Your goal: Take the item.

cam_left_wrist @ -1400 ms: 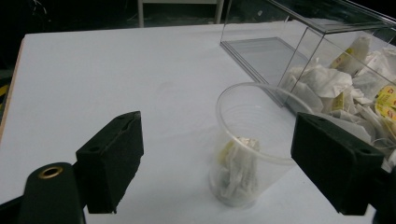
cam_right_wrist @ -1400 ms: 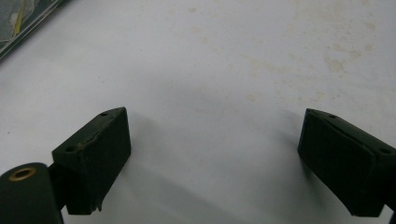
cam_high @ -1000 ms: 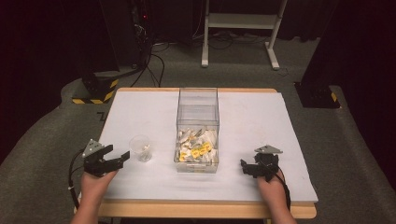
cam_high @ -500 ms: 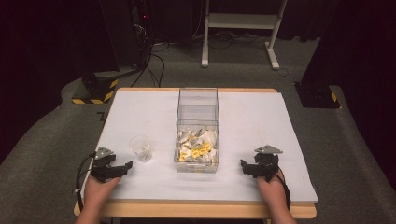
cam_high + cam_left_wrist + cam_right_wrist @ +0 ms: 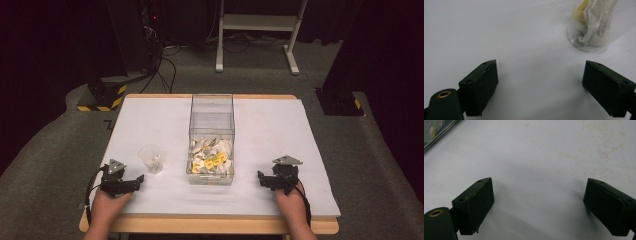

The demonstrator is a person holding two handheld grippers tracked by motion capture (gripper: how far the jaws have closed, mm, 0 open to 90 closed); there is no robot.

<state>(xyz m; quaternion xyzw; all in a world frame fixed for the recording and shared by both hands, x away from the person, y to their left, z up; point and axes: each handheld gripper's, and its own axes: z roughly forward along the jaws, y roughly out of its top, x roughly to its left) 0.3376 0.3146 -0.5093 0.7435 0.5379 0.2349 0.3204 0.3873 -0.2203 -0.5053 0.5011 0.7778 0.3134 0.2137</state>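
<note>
**Small cup stands free on the desk, both hand-held grippers open**

The clear plastic cup point(image 5: 150, 158) stands upright on the white desk point(image 5: 150, 120), just left of the clear box point(image 5: 212, 137) at the desk's middle. In the left gripper view the cup point(image 5: 591, 30) holds a crumpled white wrapper point(image 5: 596, 22) with something yellow behind it.

The left hand-held gripper point(image 5: 131, 181) rests low over the desk just in front of the cup and a little to its left, apart from it. Its jaws have just been opening and stand wide apart, with bare desk between them; in its own view point(image 5: 539, 87) the cup sits beyond the right jaw, untouched.

The box, right of the cup, is tall and see-through, its near end heaped with white and yellow wrapped pieces point(image 5: 212, 156).

The right hand-held gripper point(image 5: 265, 181) lies farther right from the cup, past the box, near the desk's front edge. Its jaws are spread wide too, over stained white desk with nothing in them point(image 5: 537, 207); a corner of the box point(image 5: 436, 130) shows at the upper left of that view.
</note>
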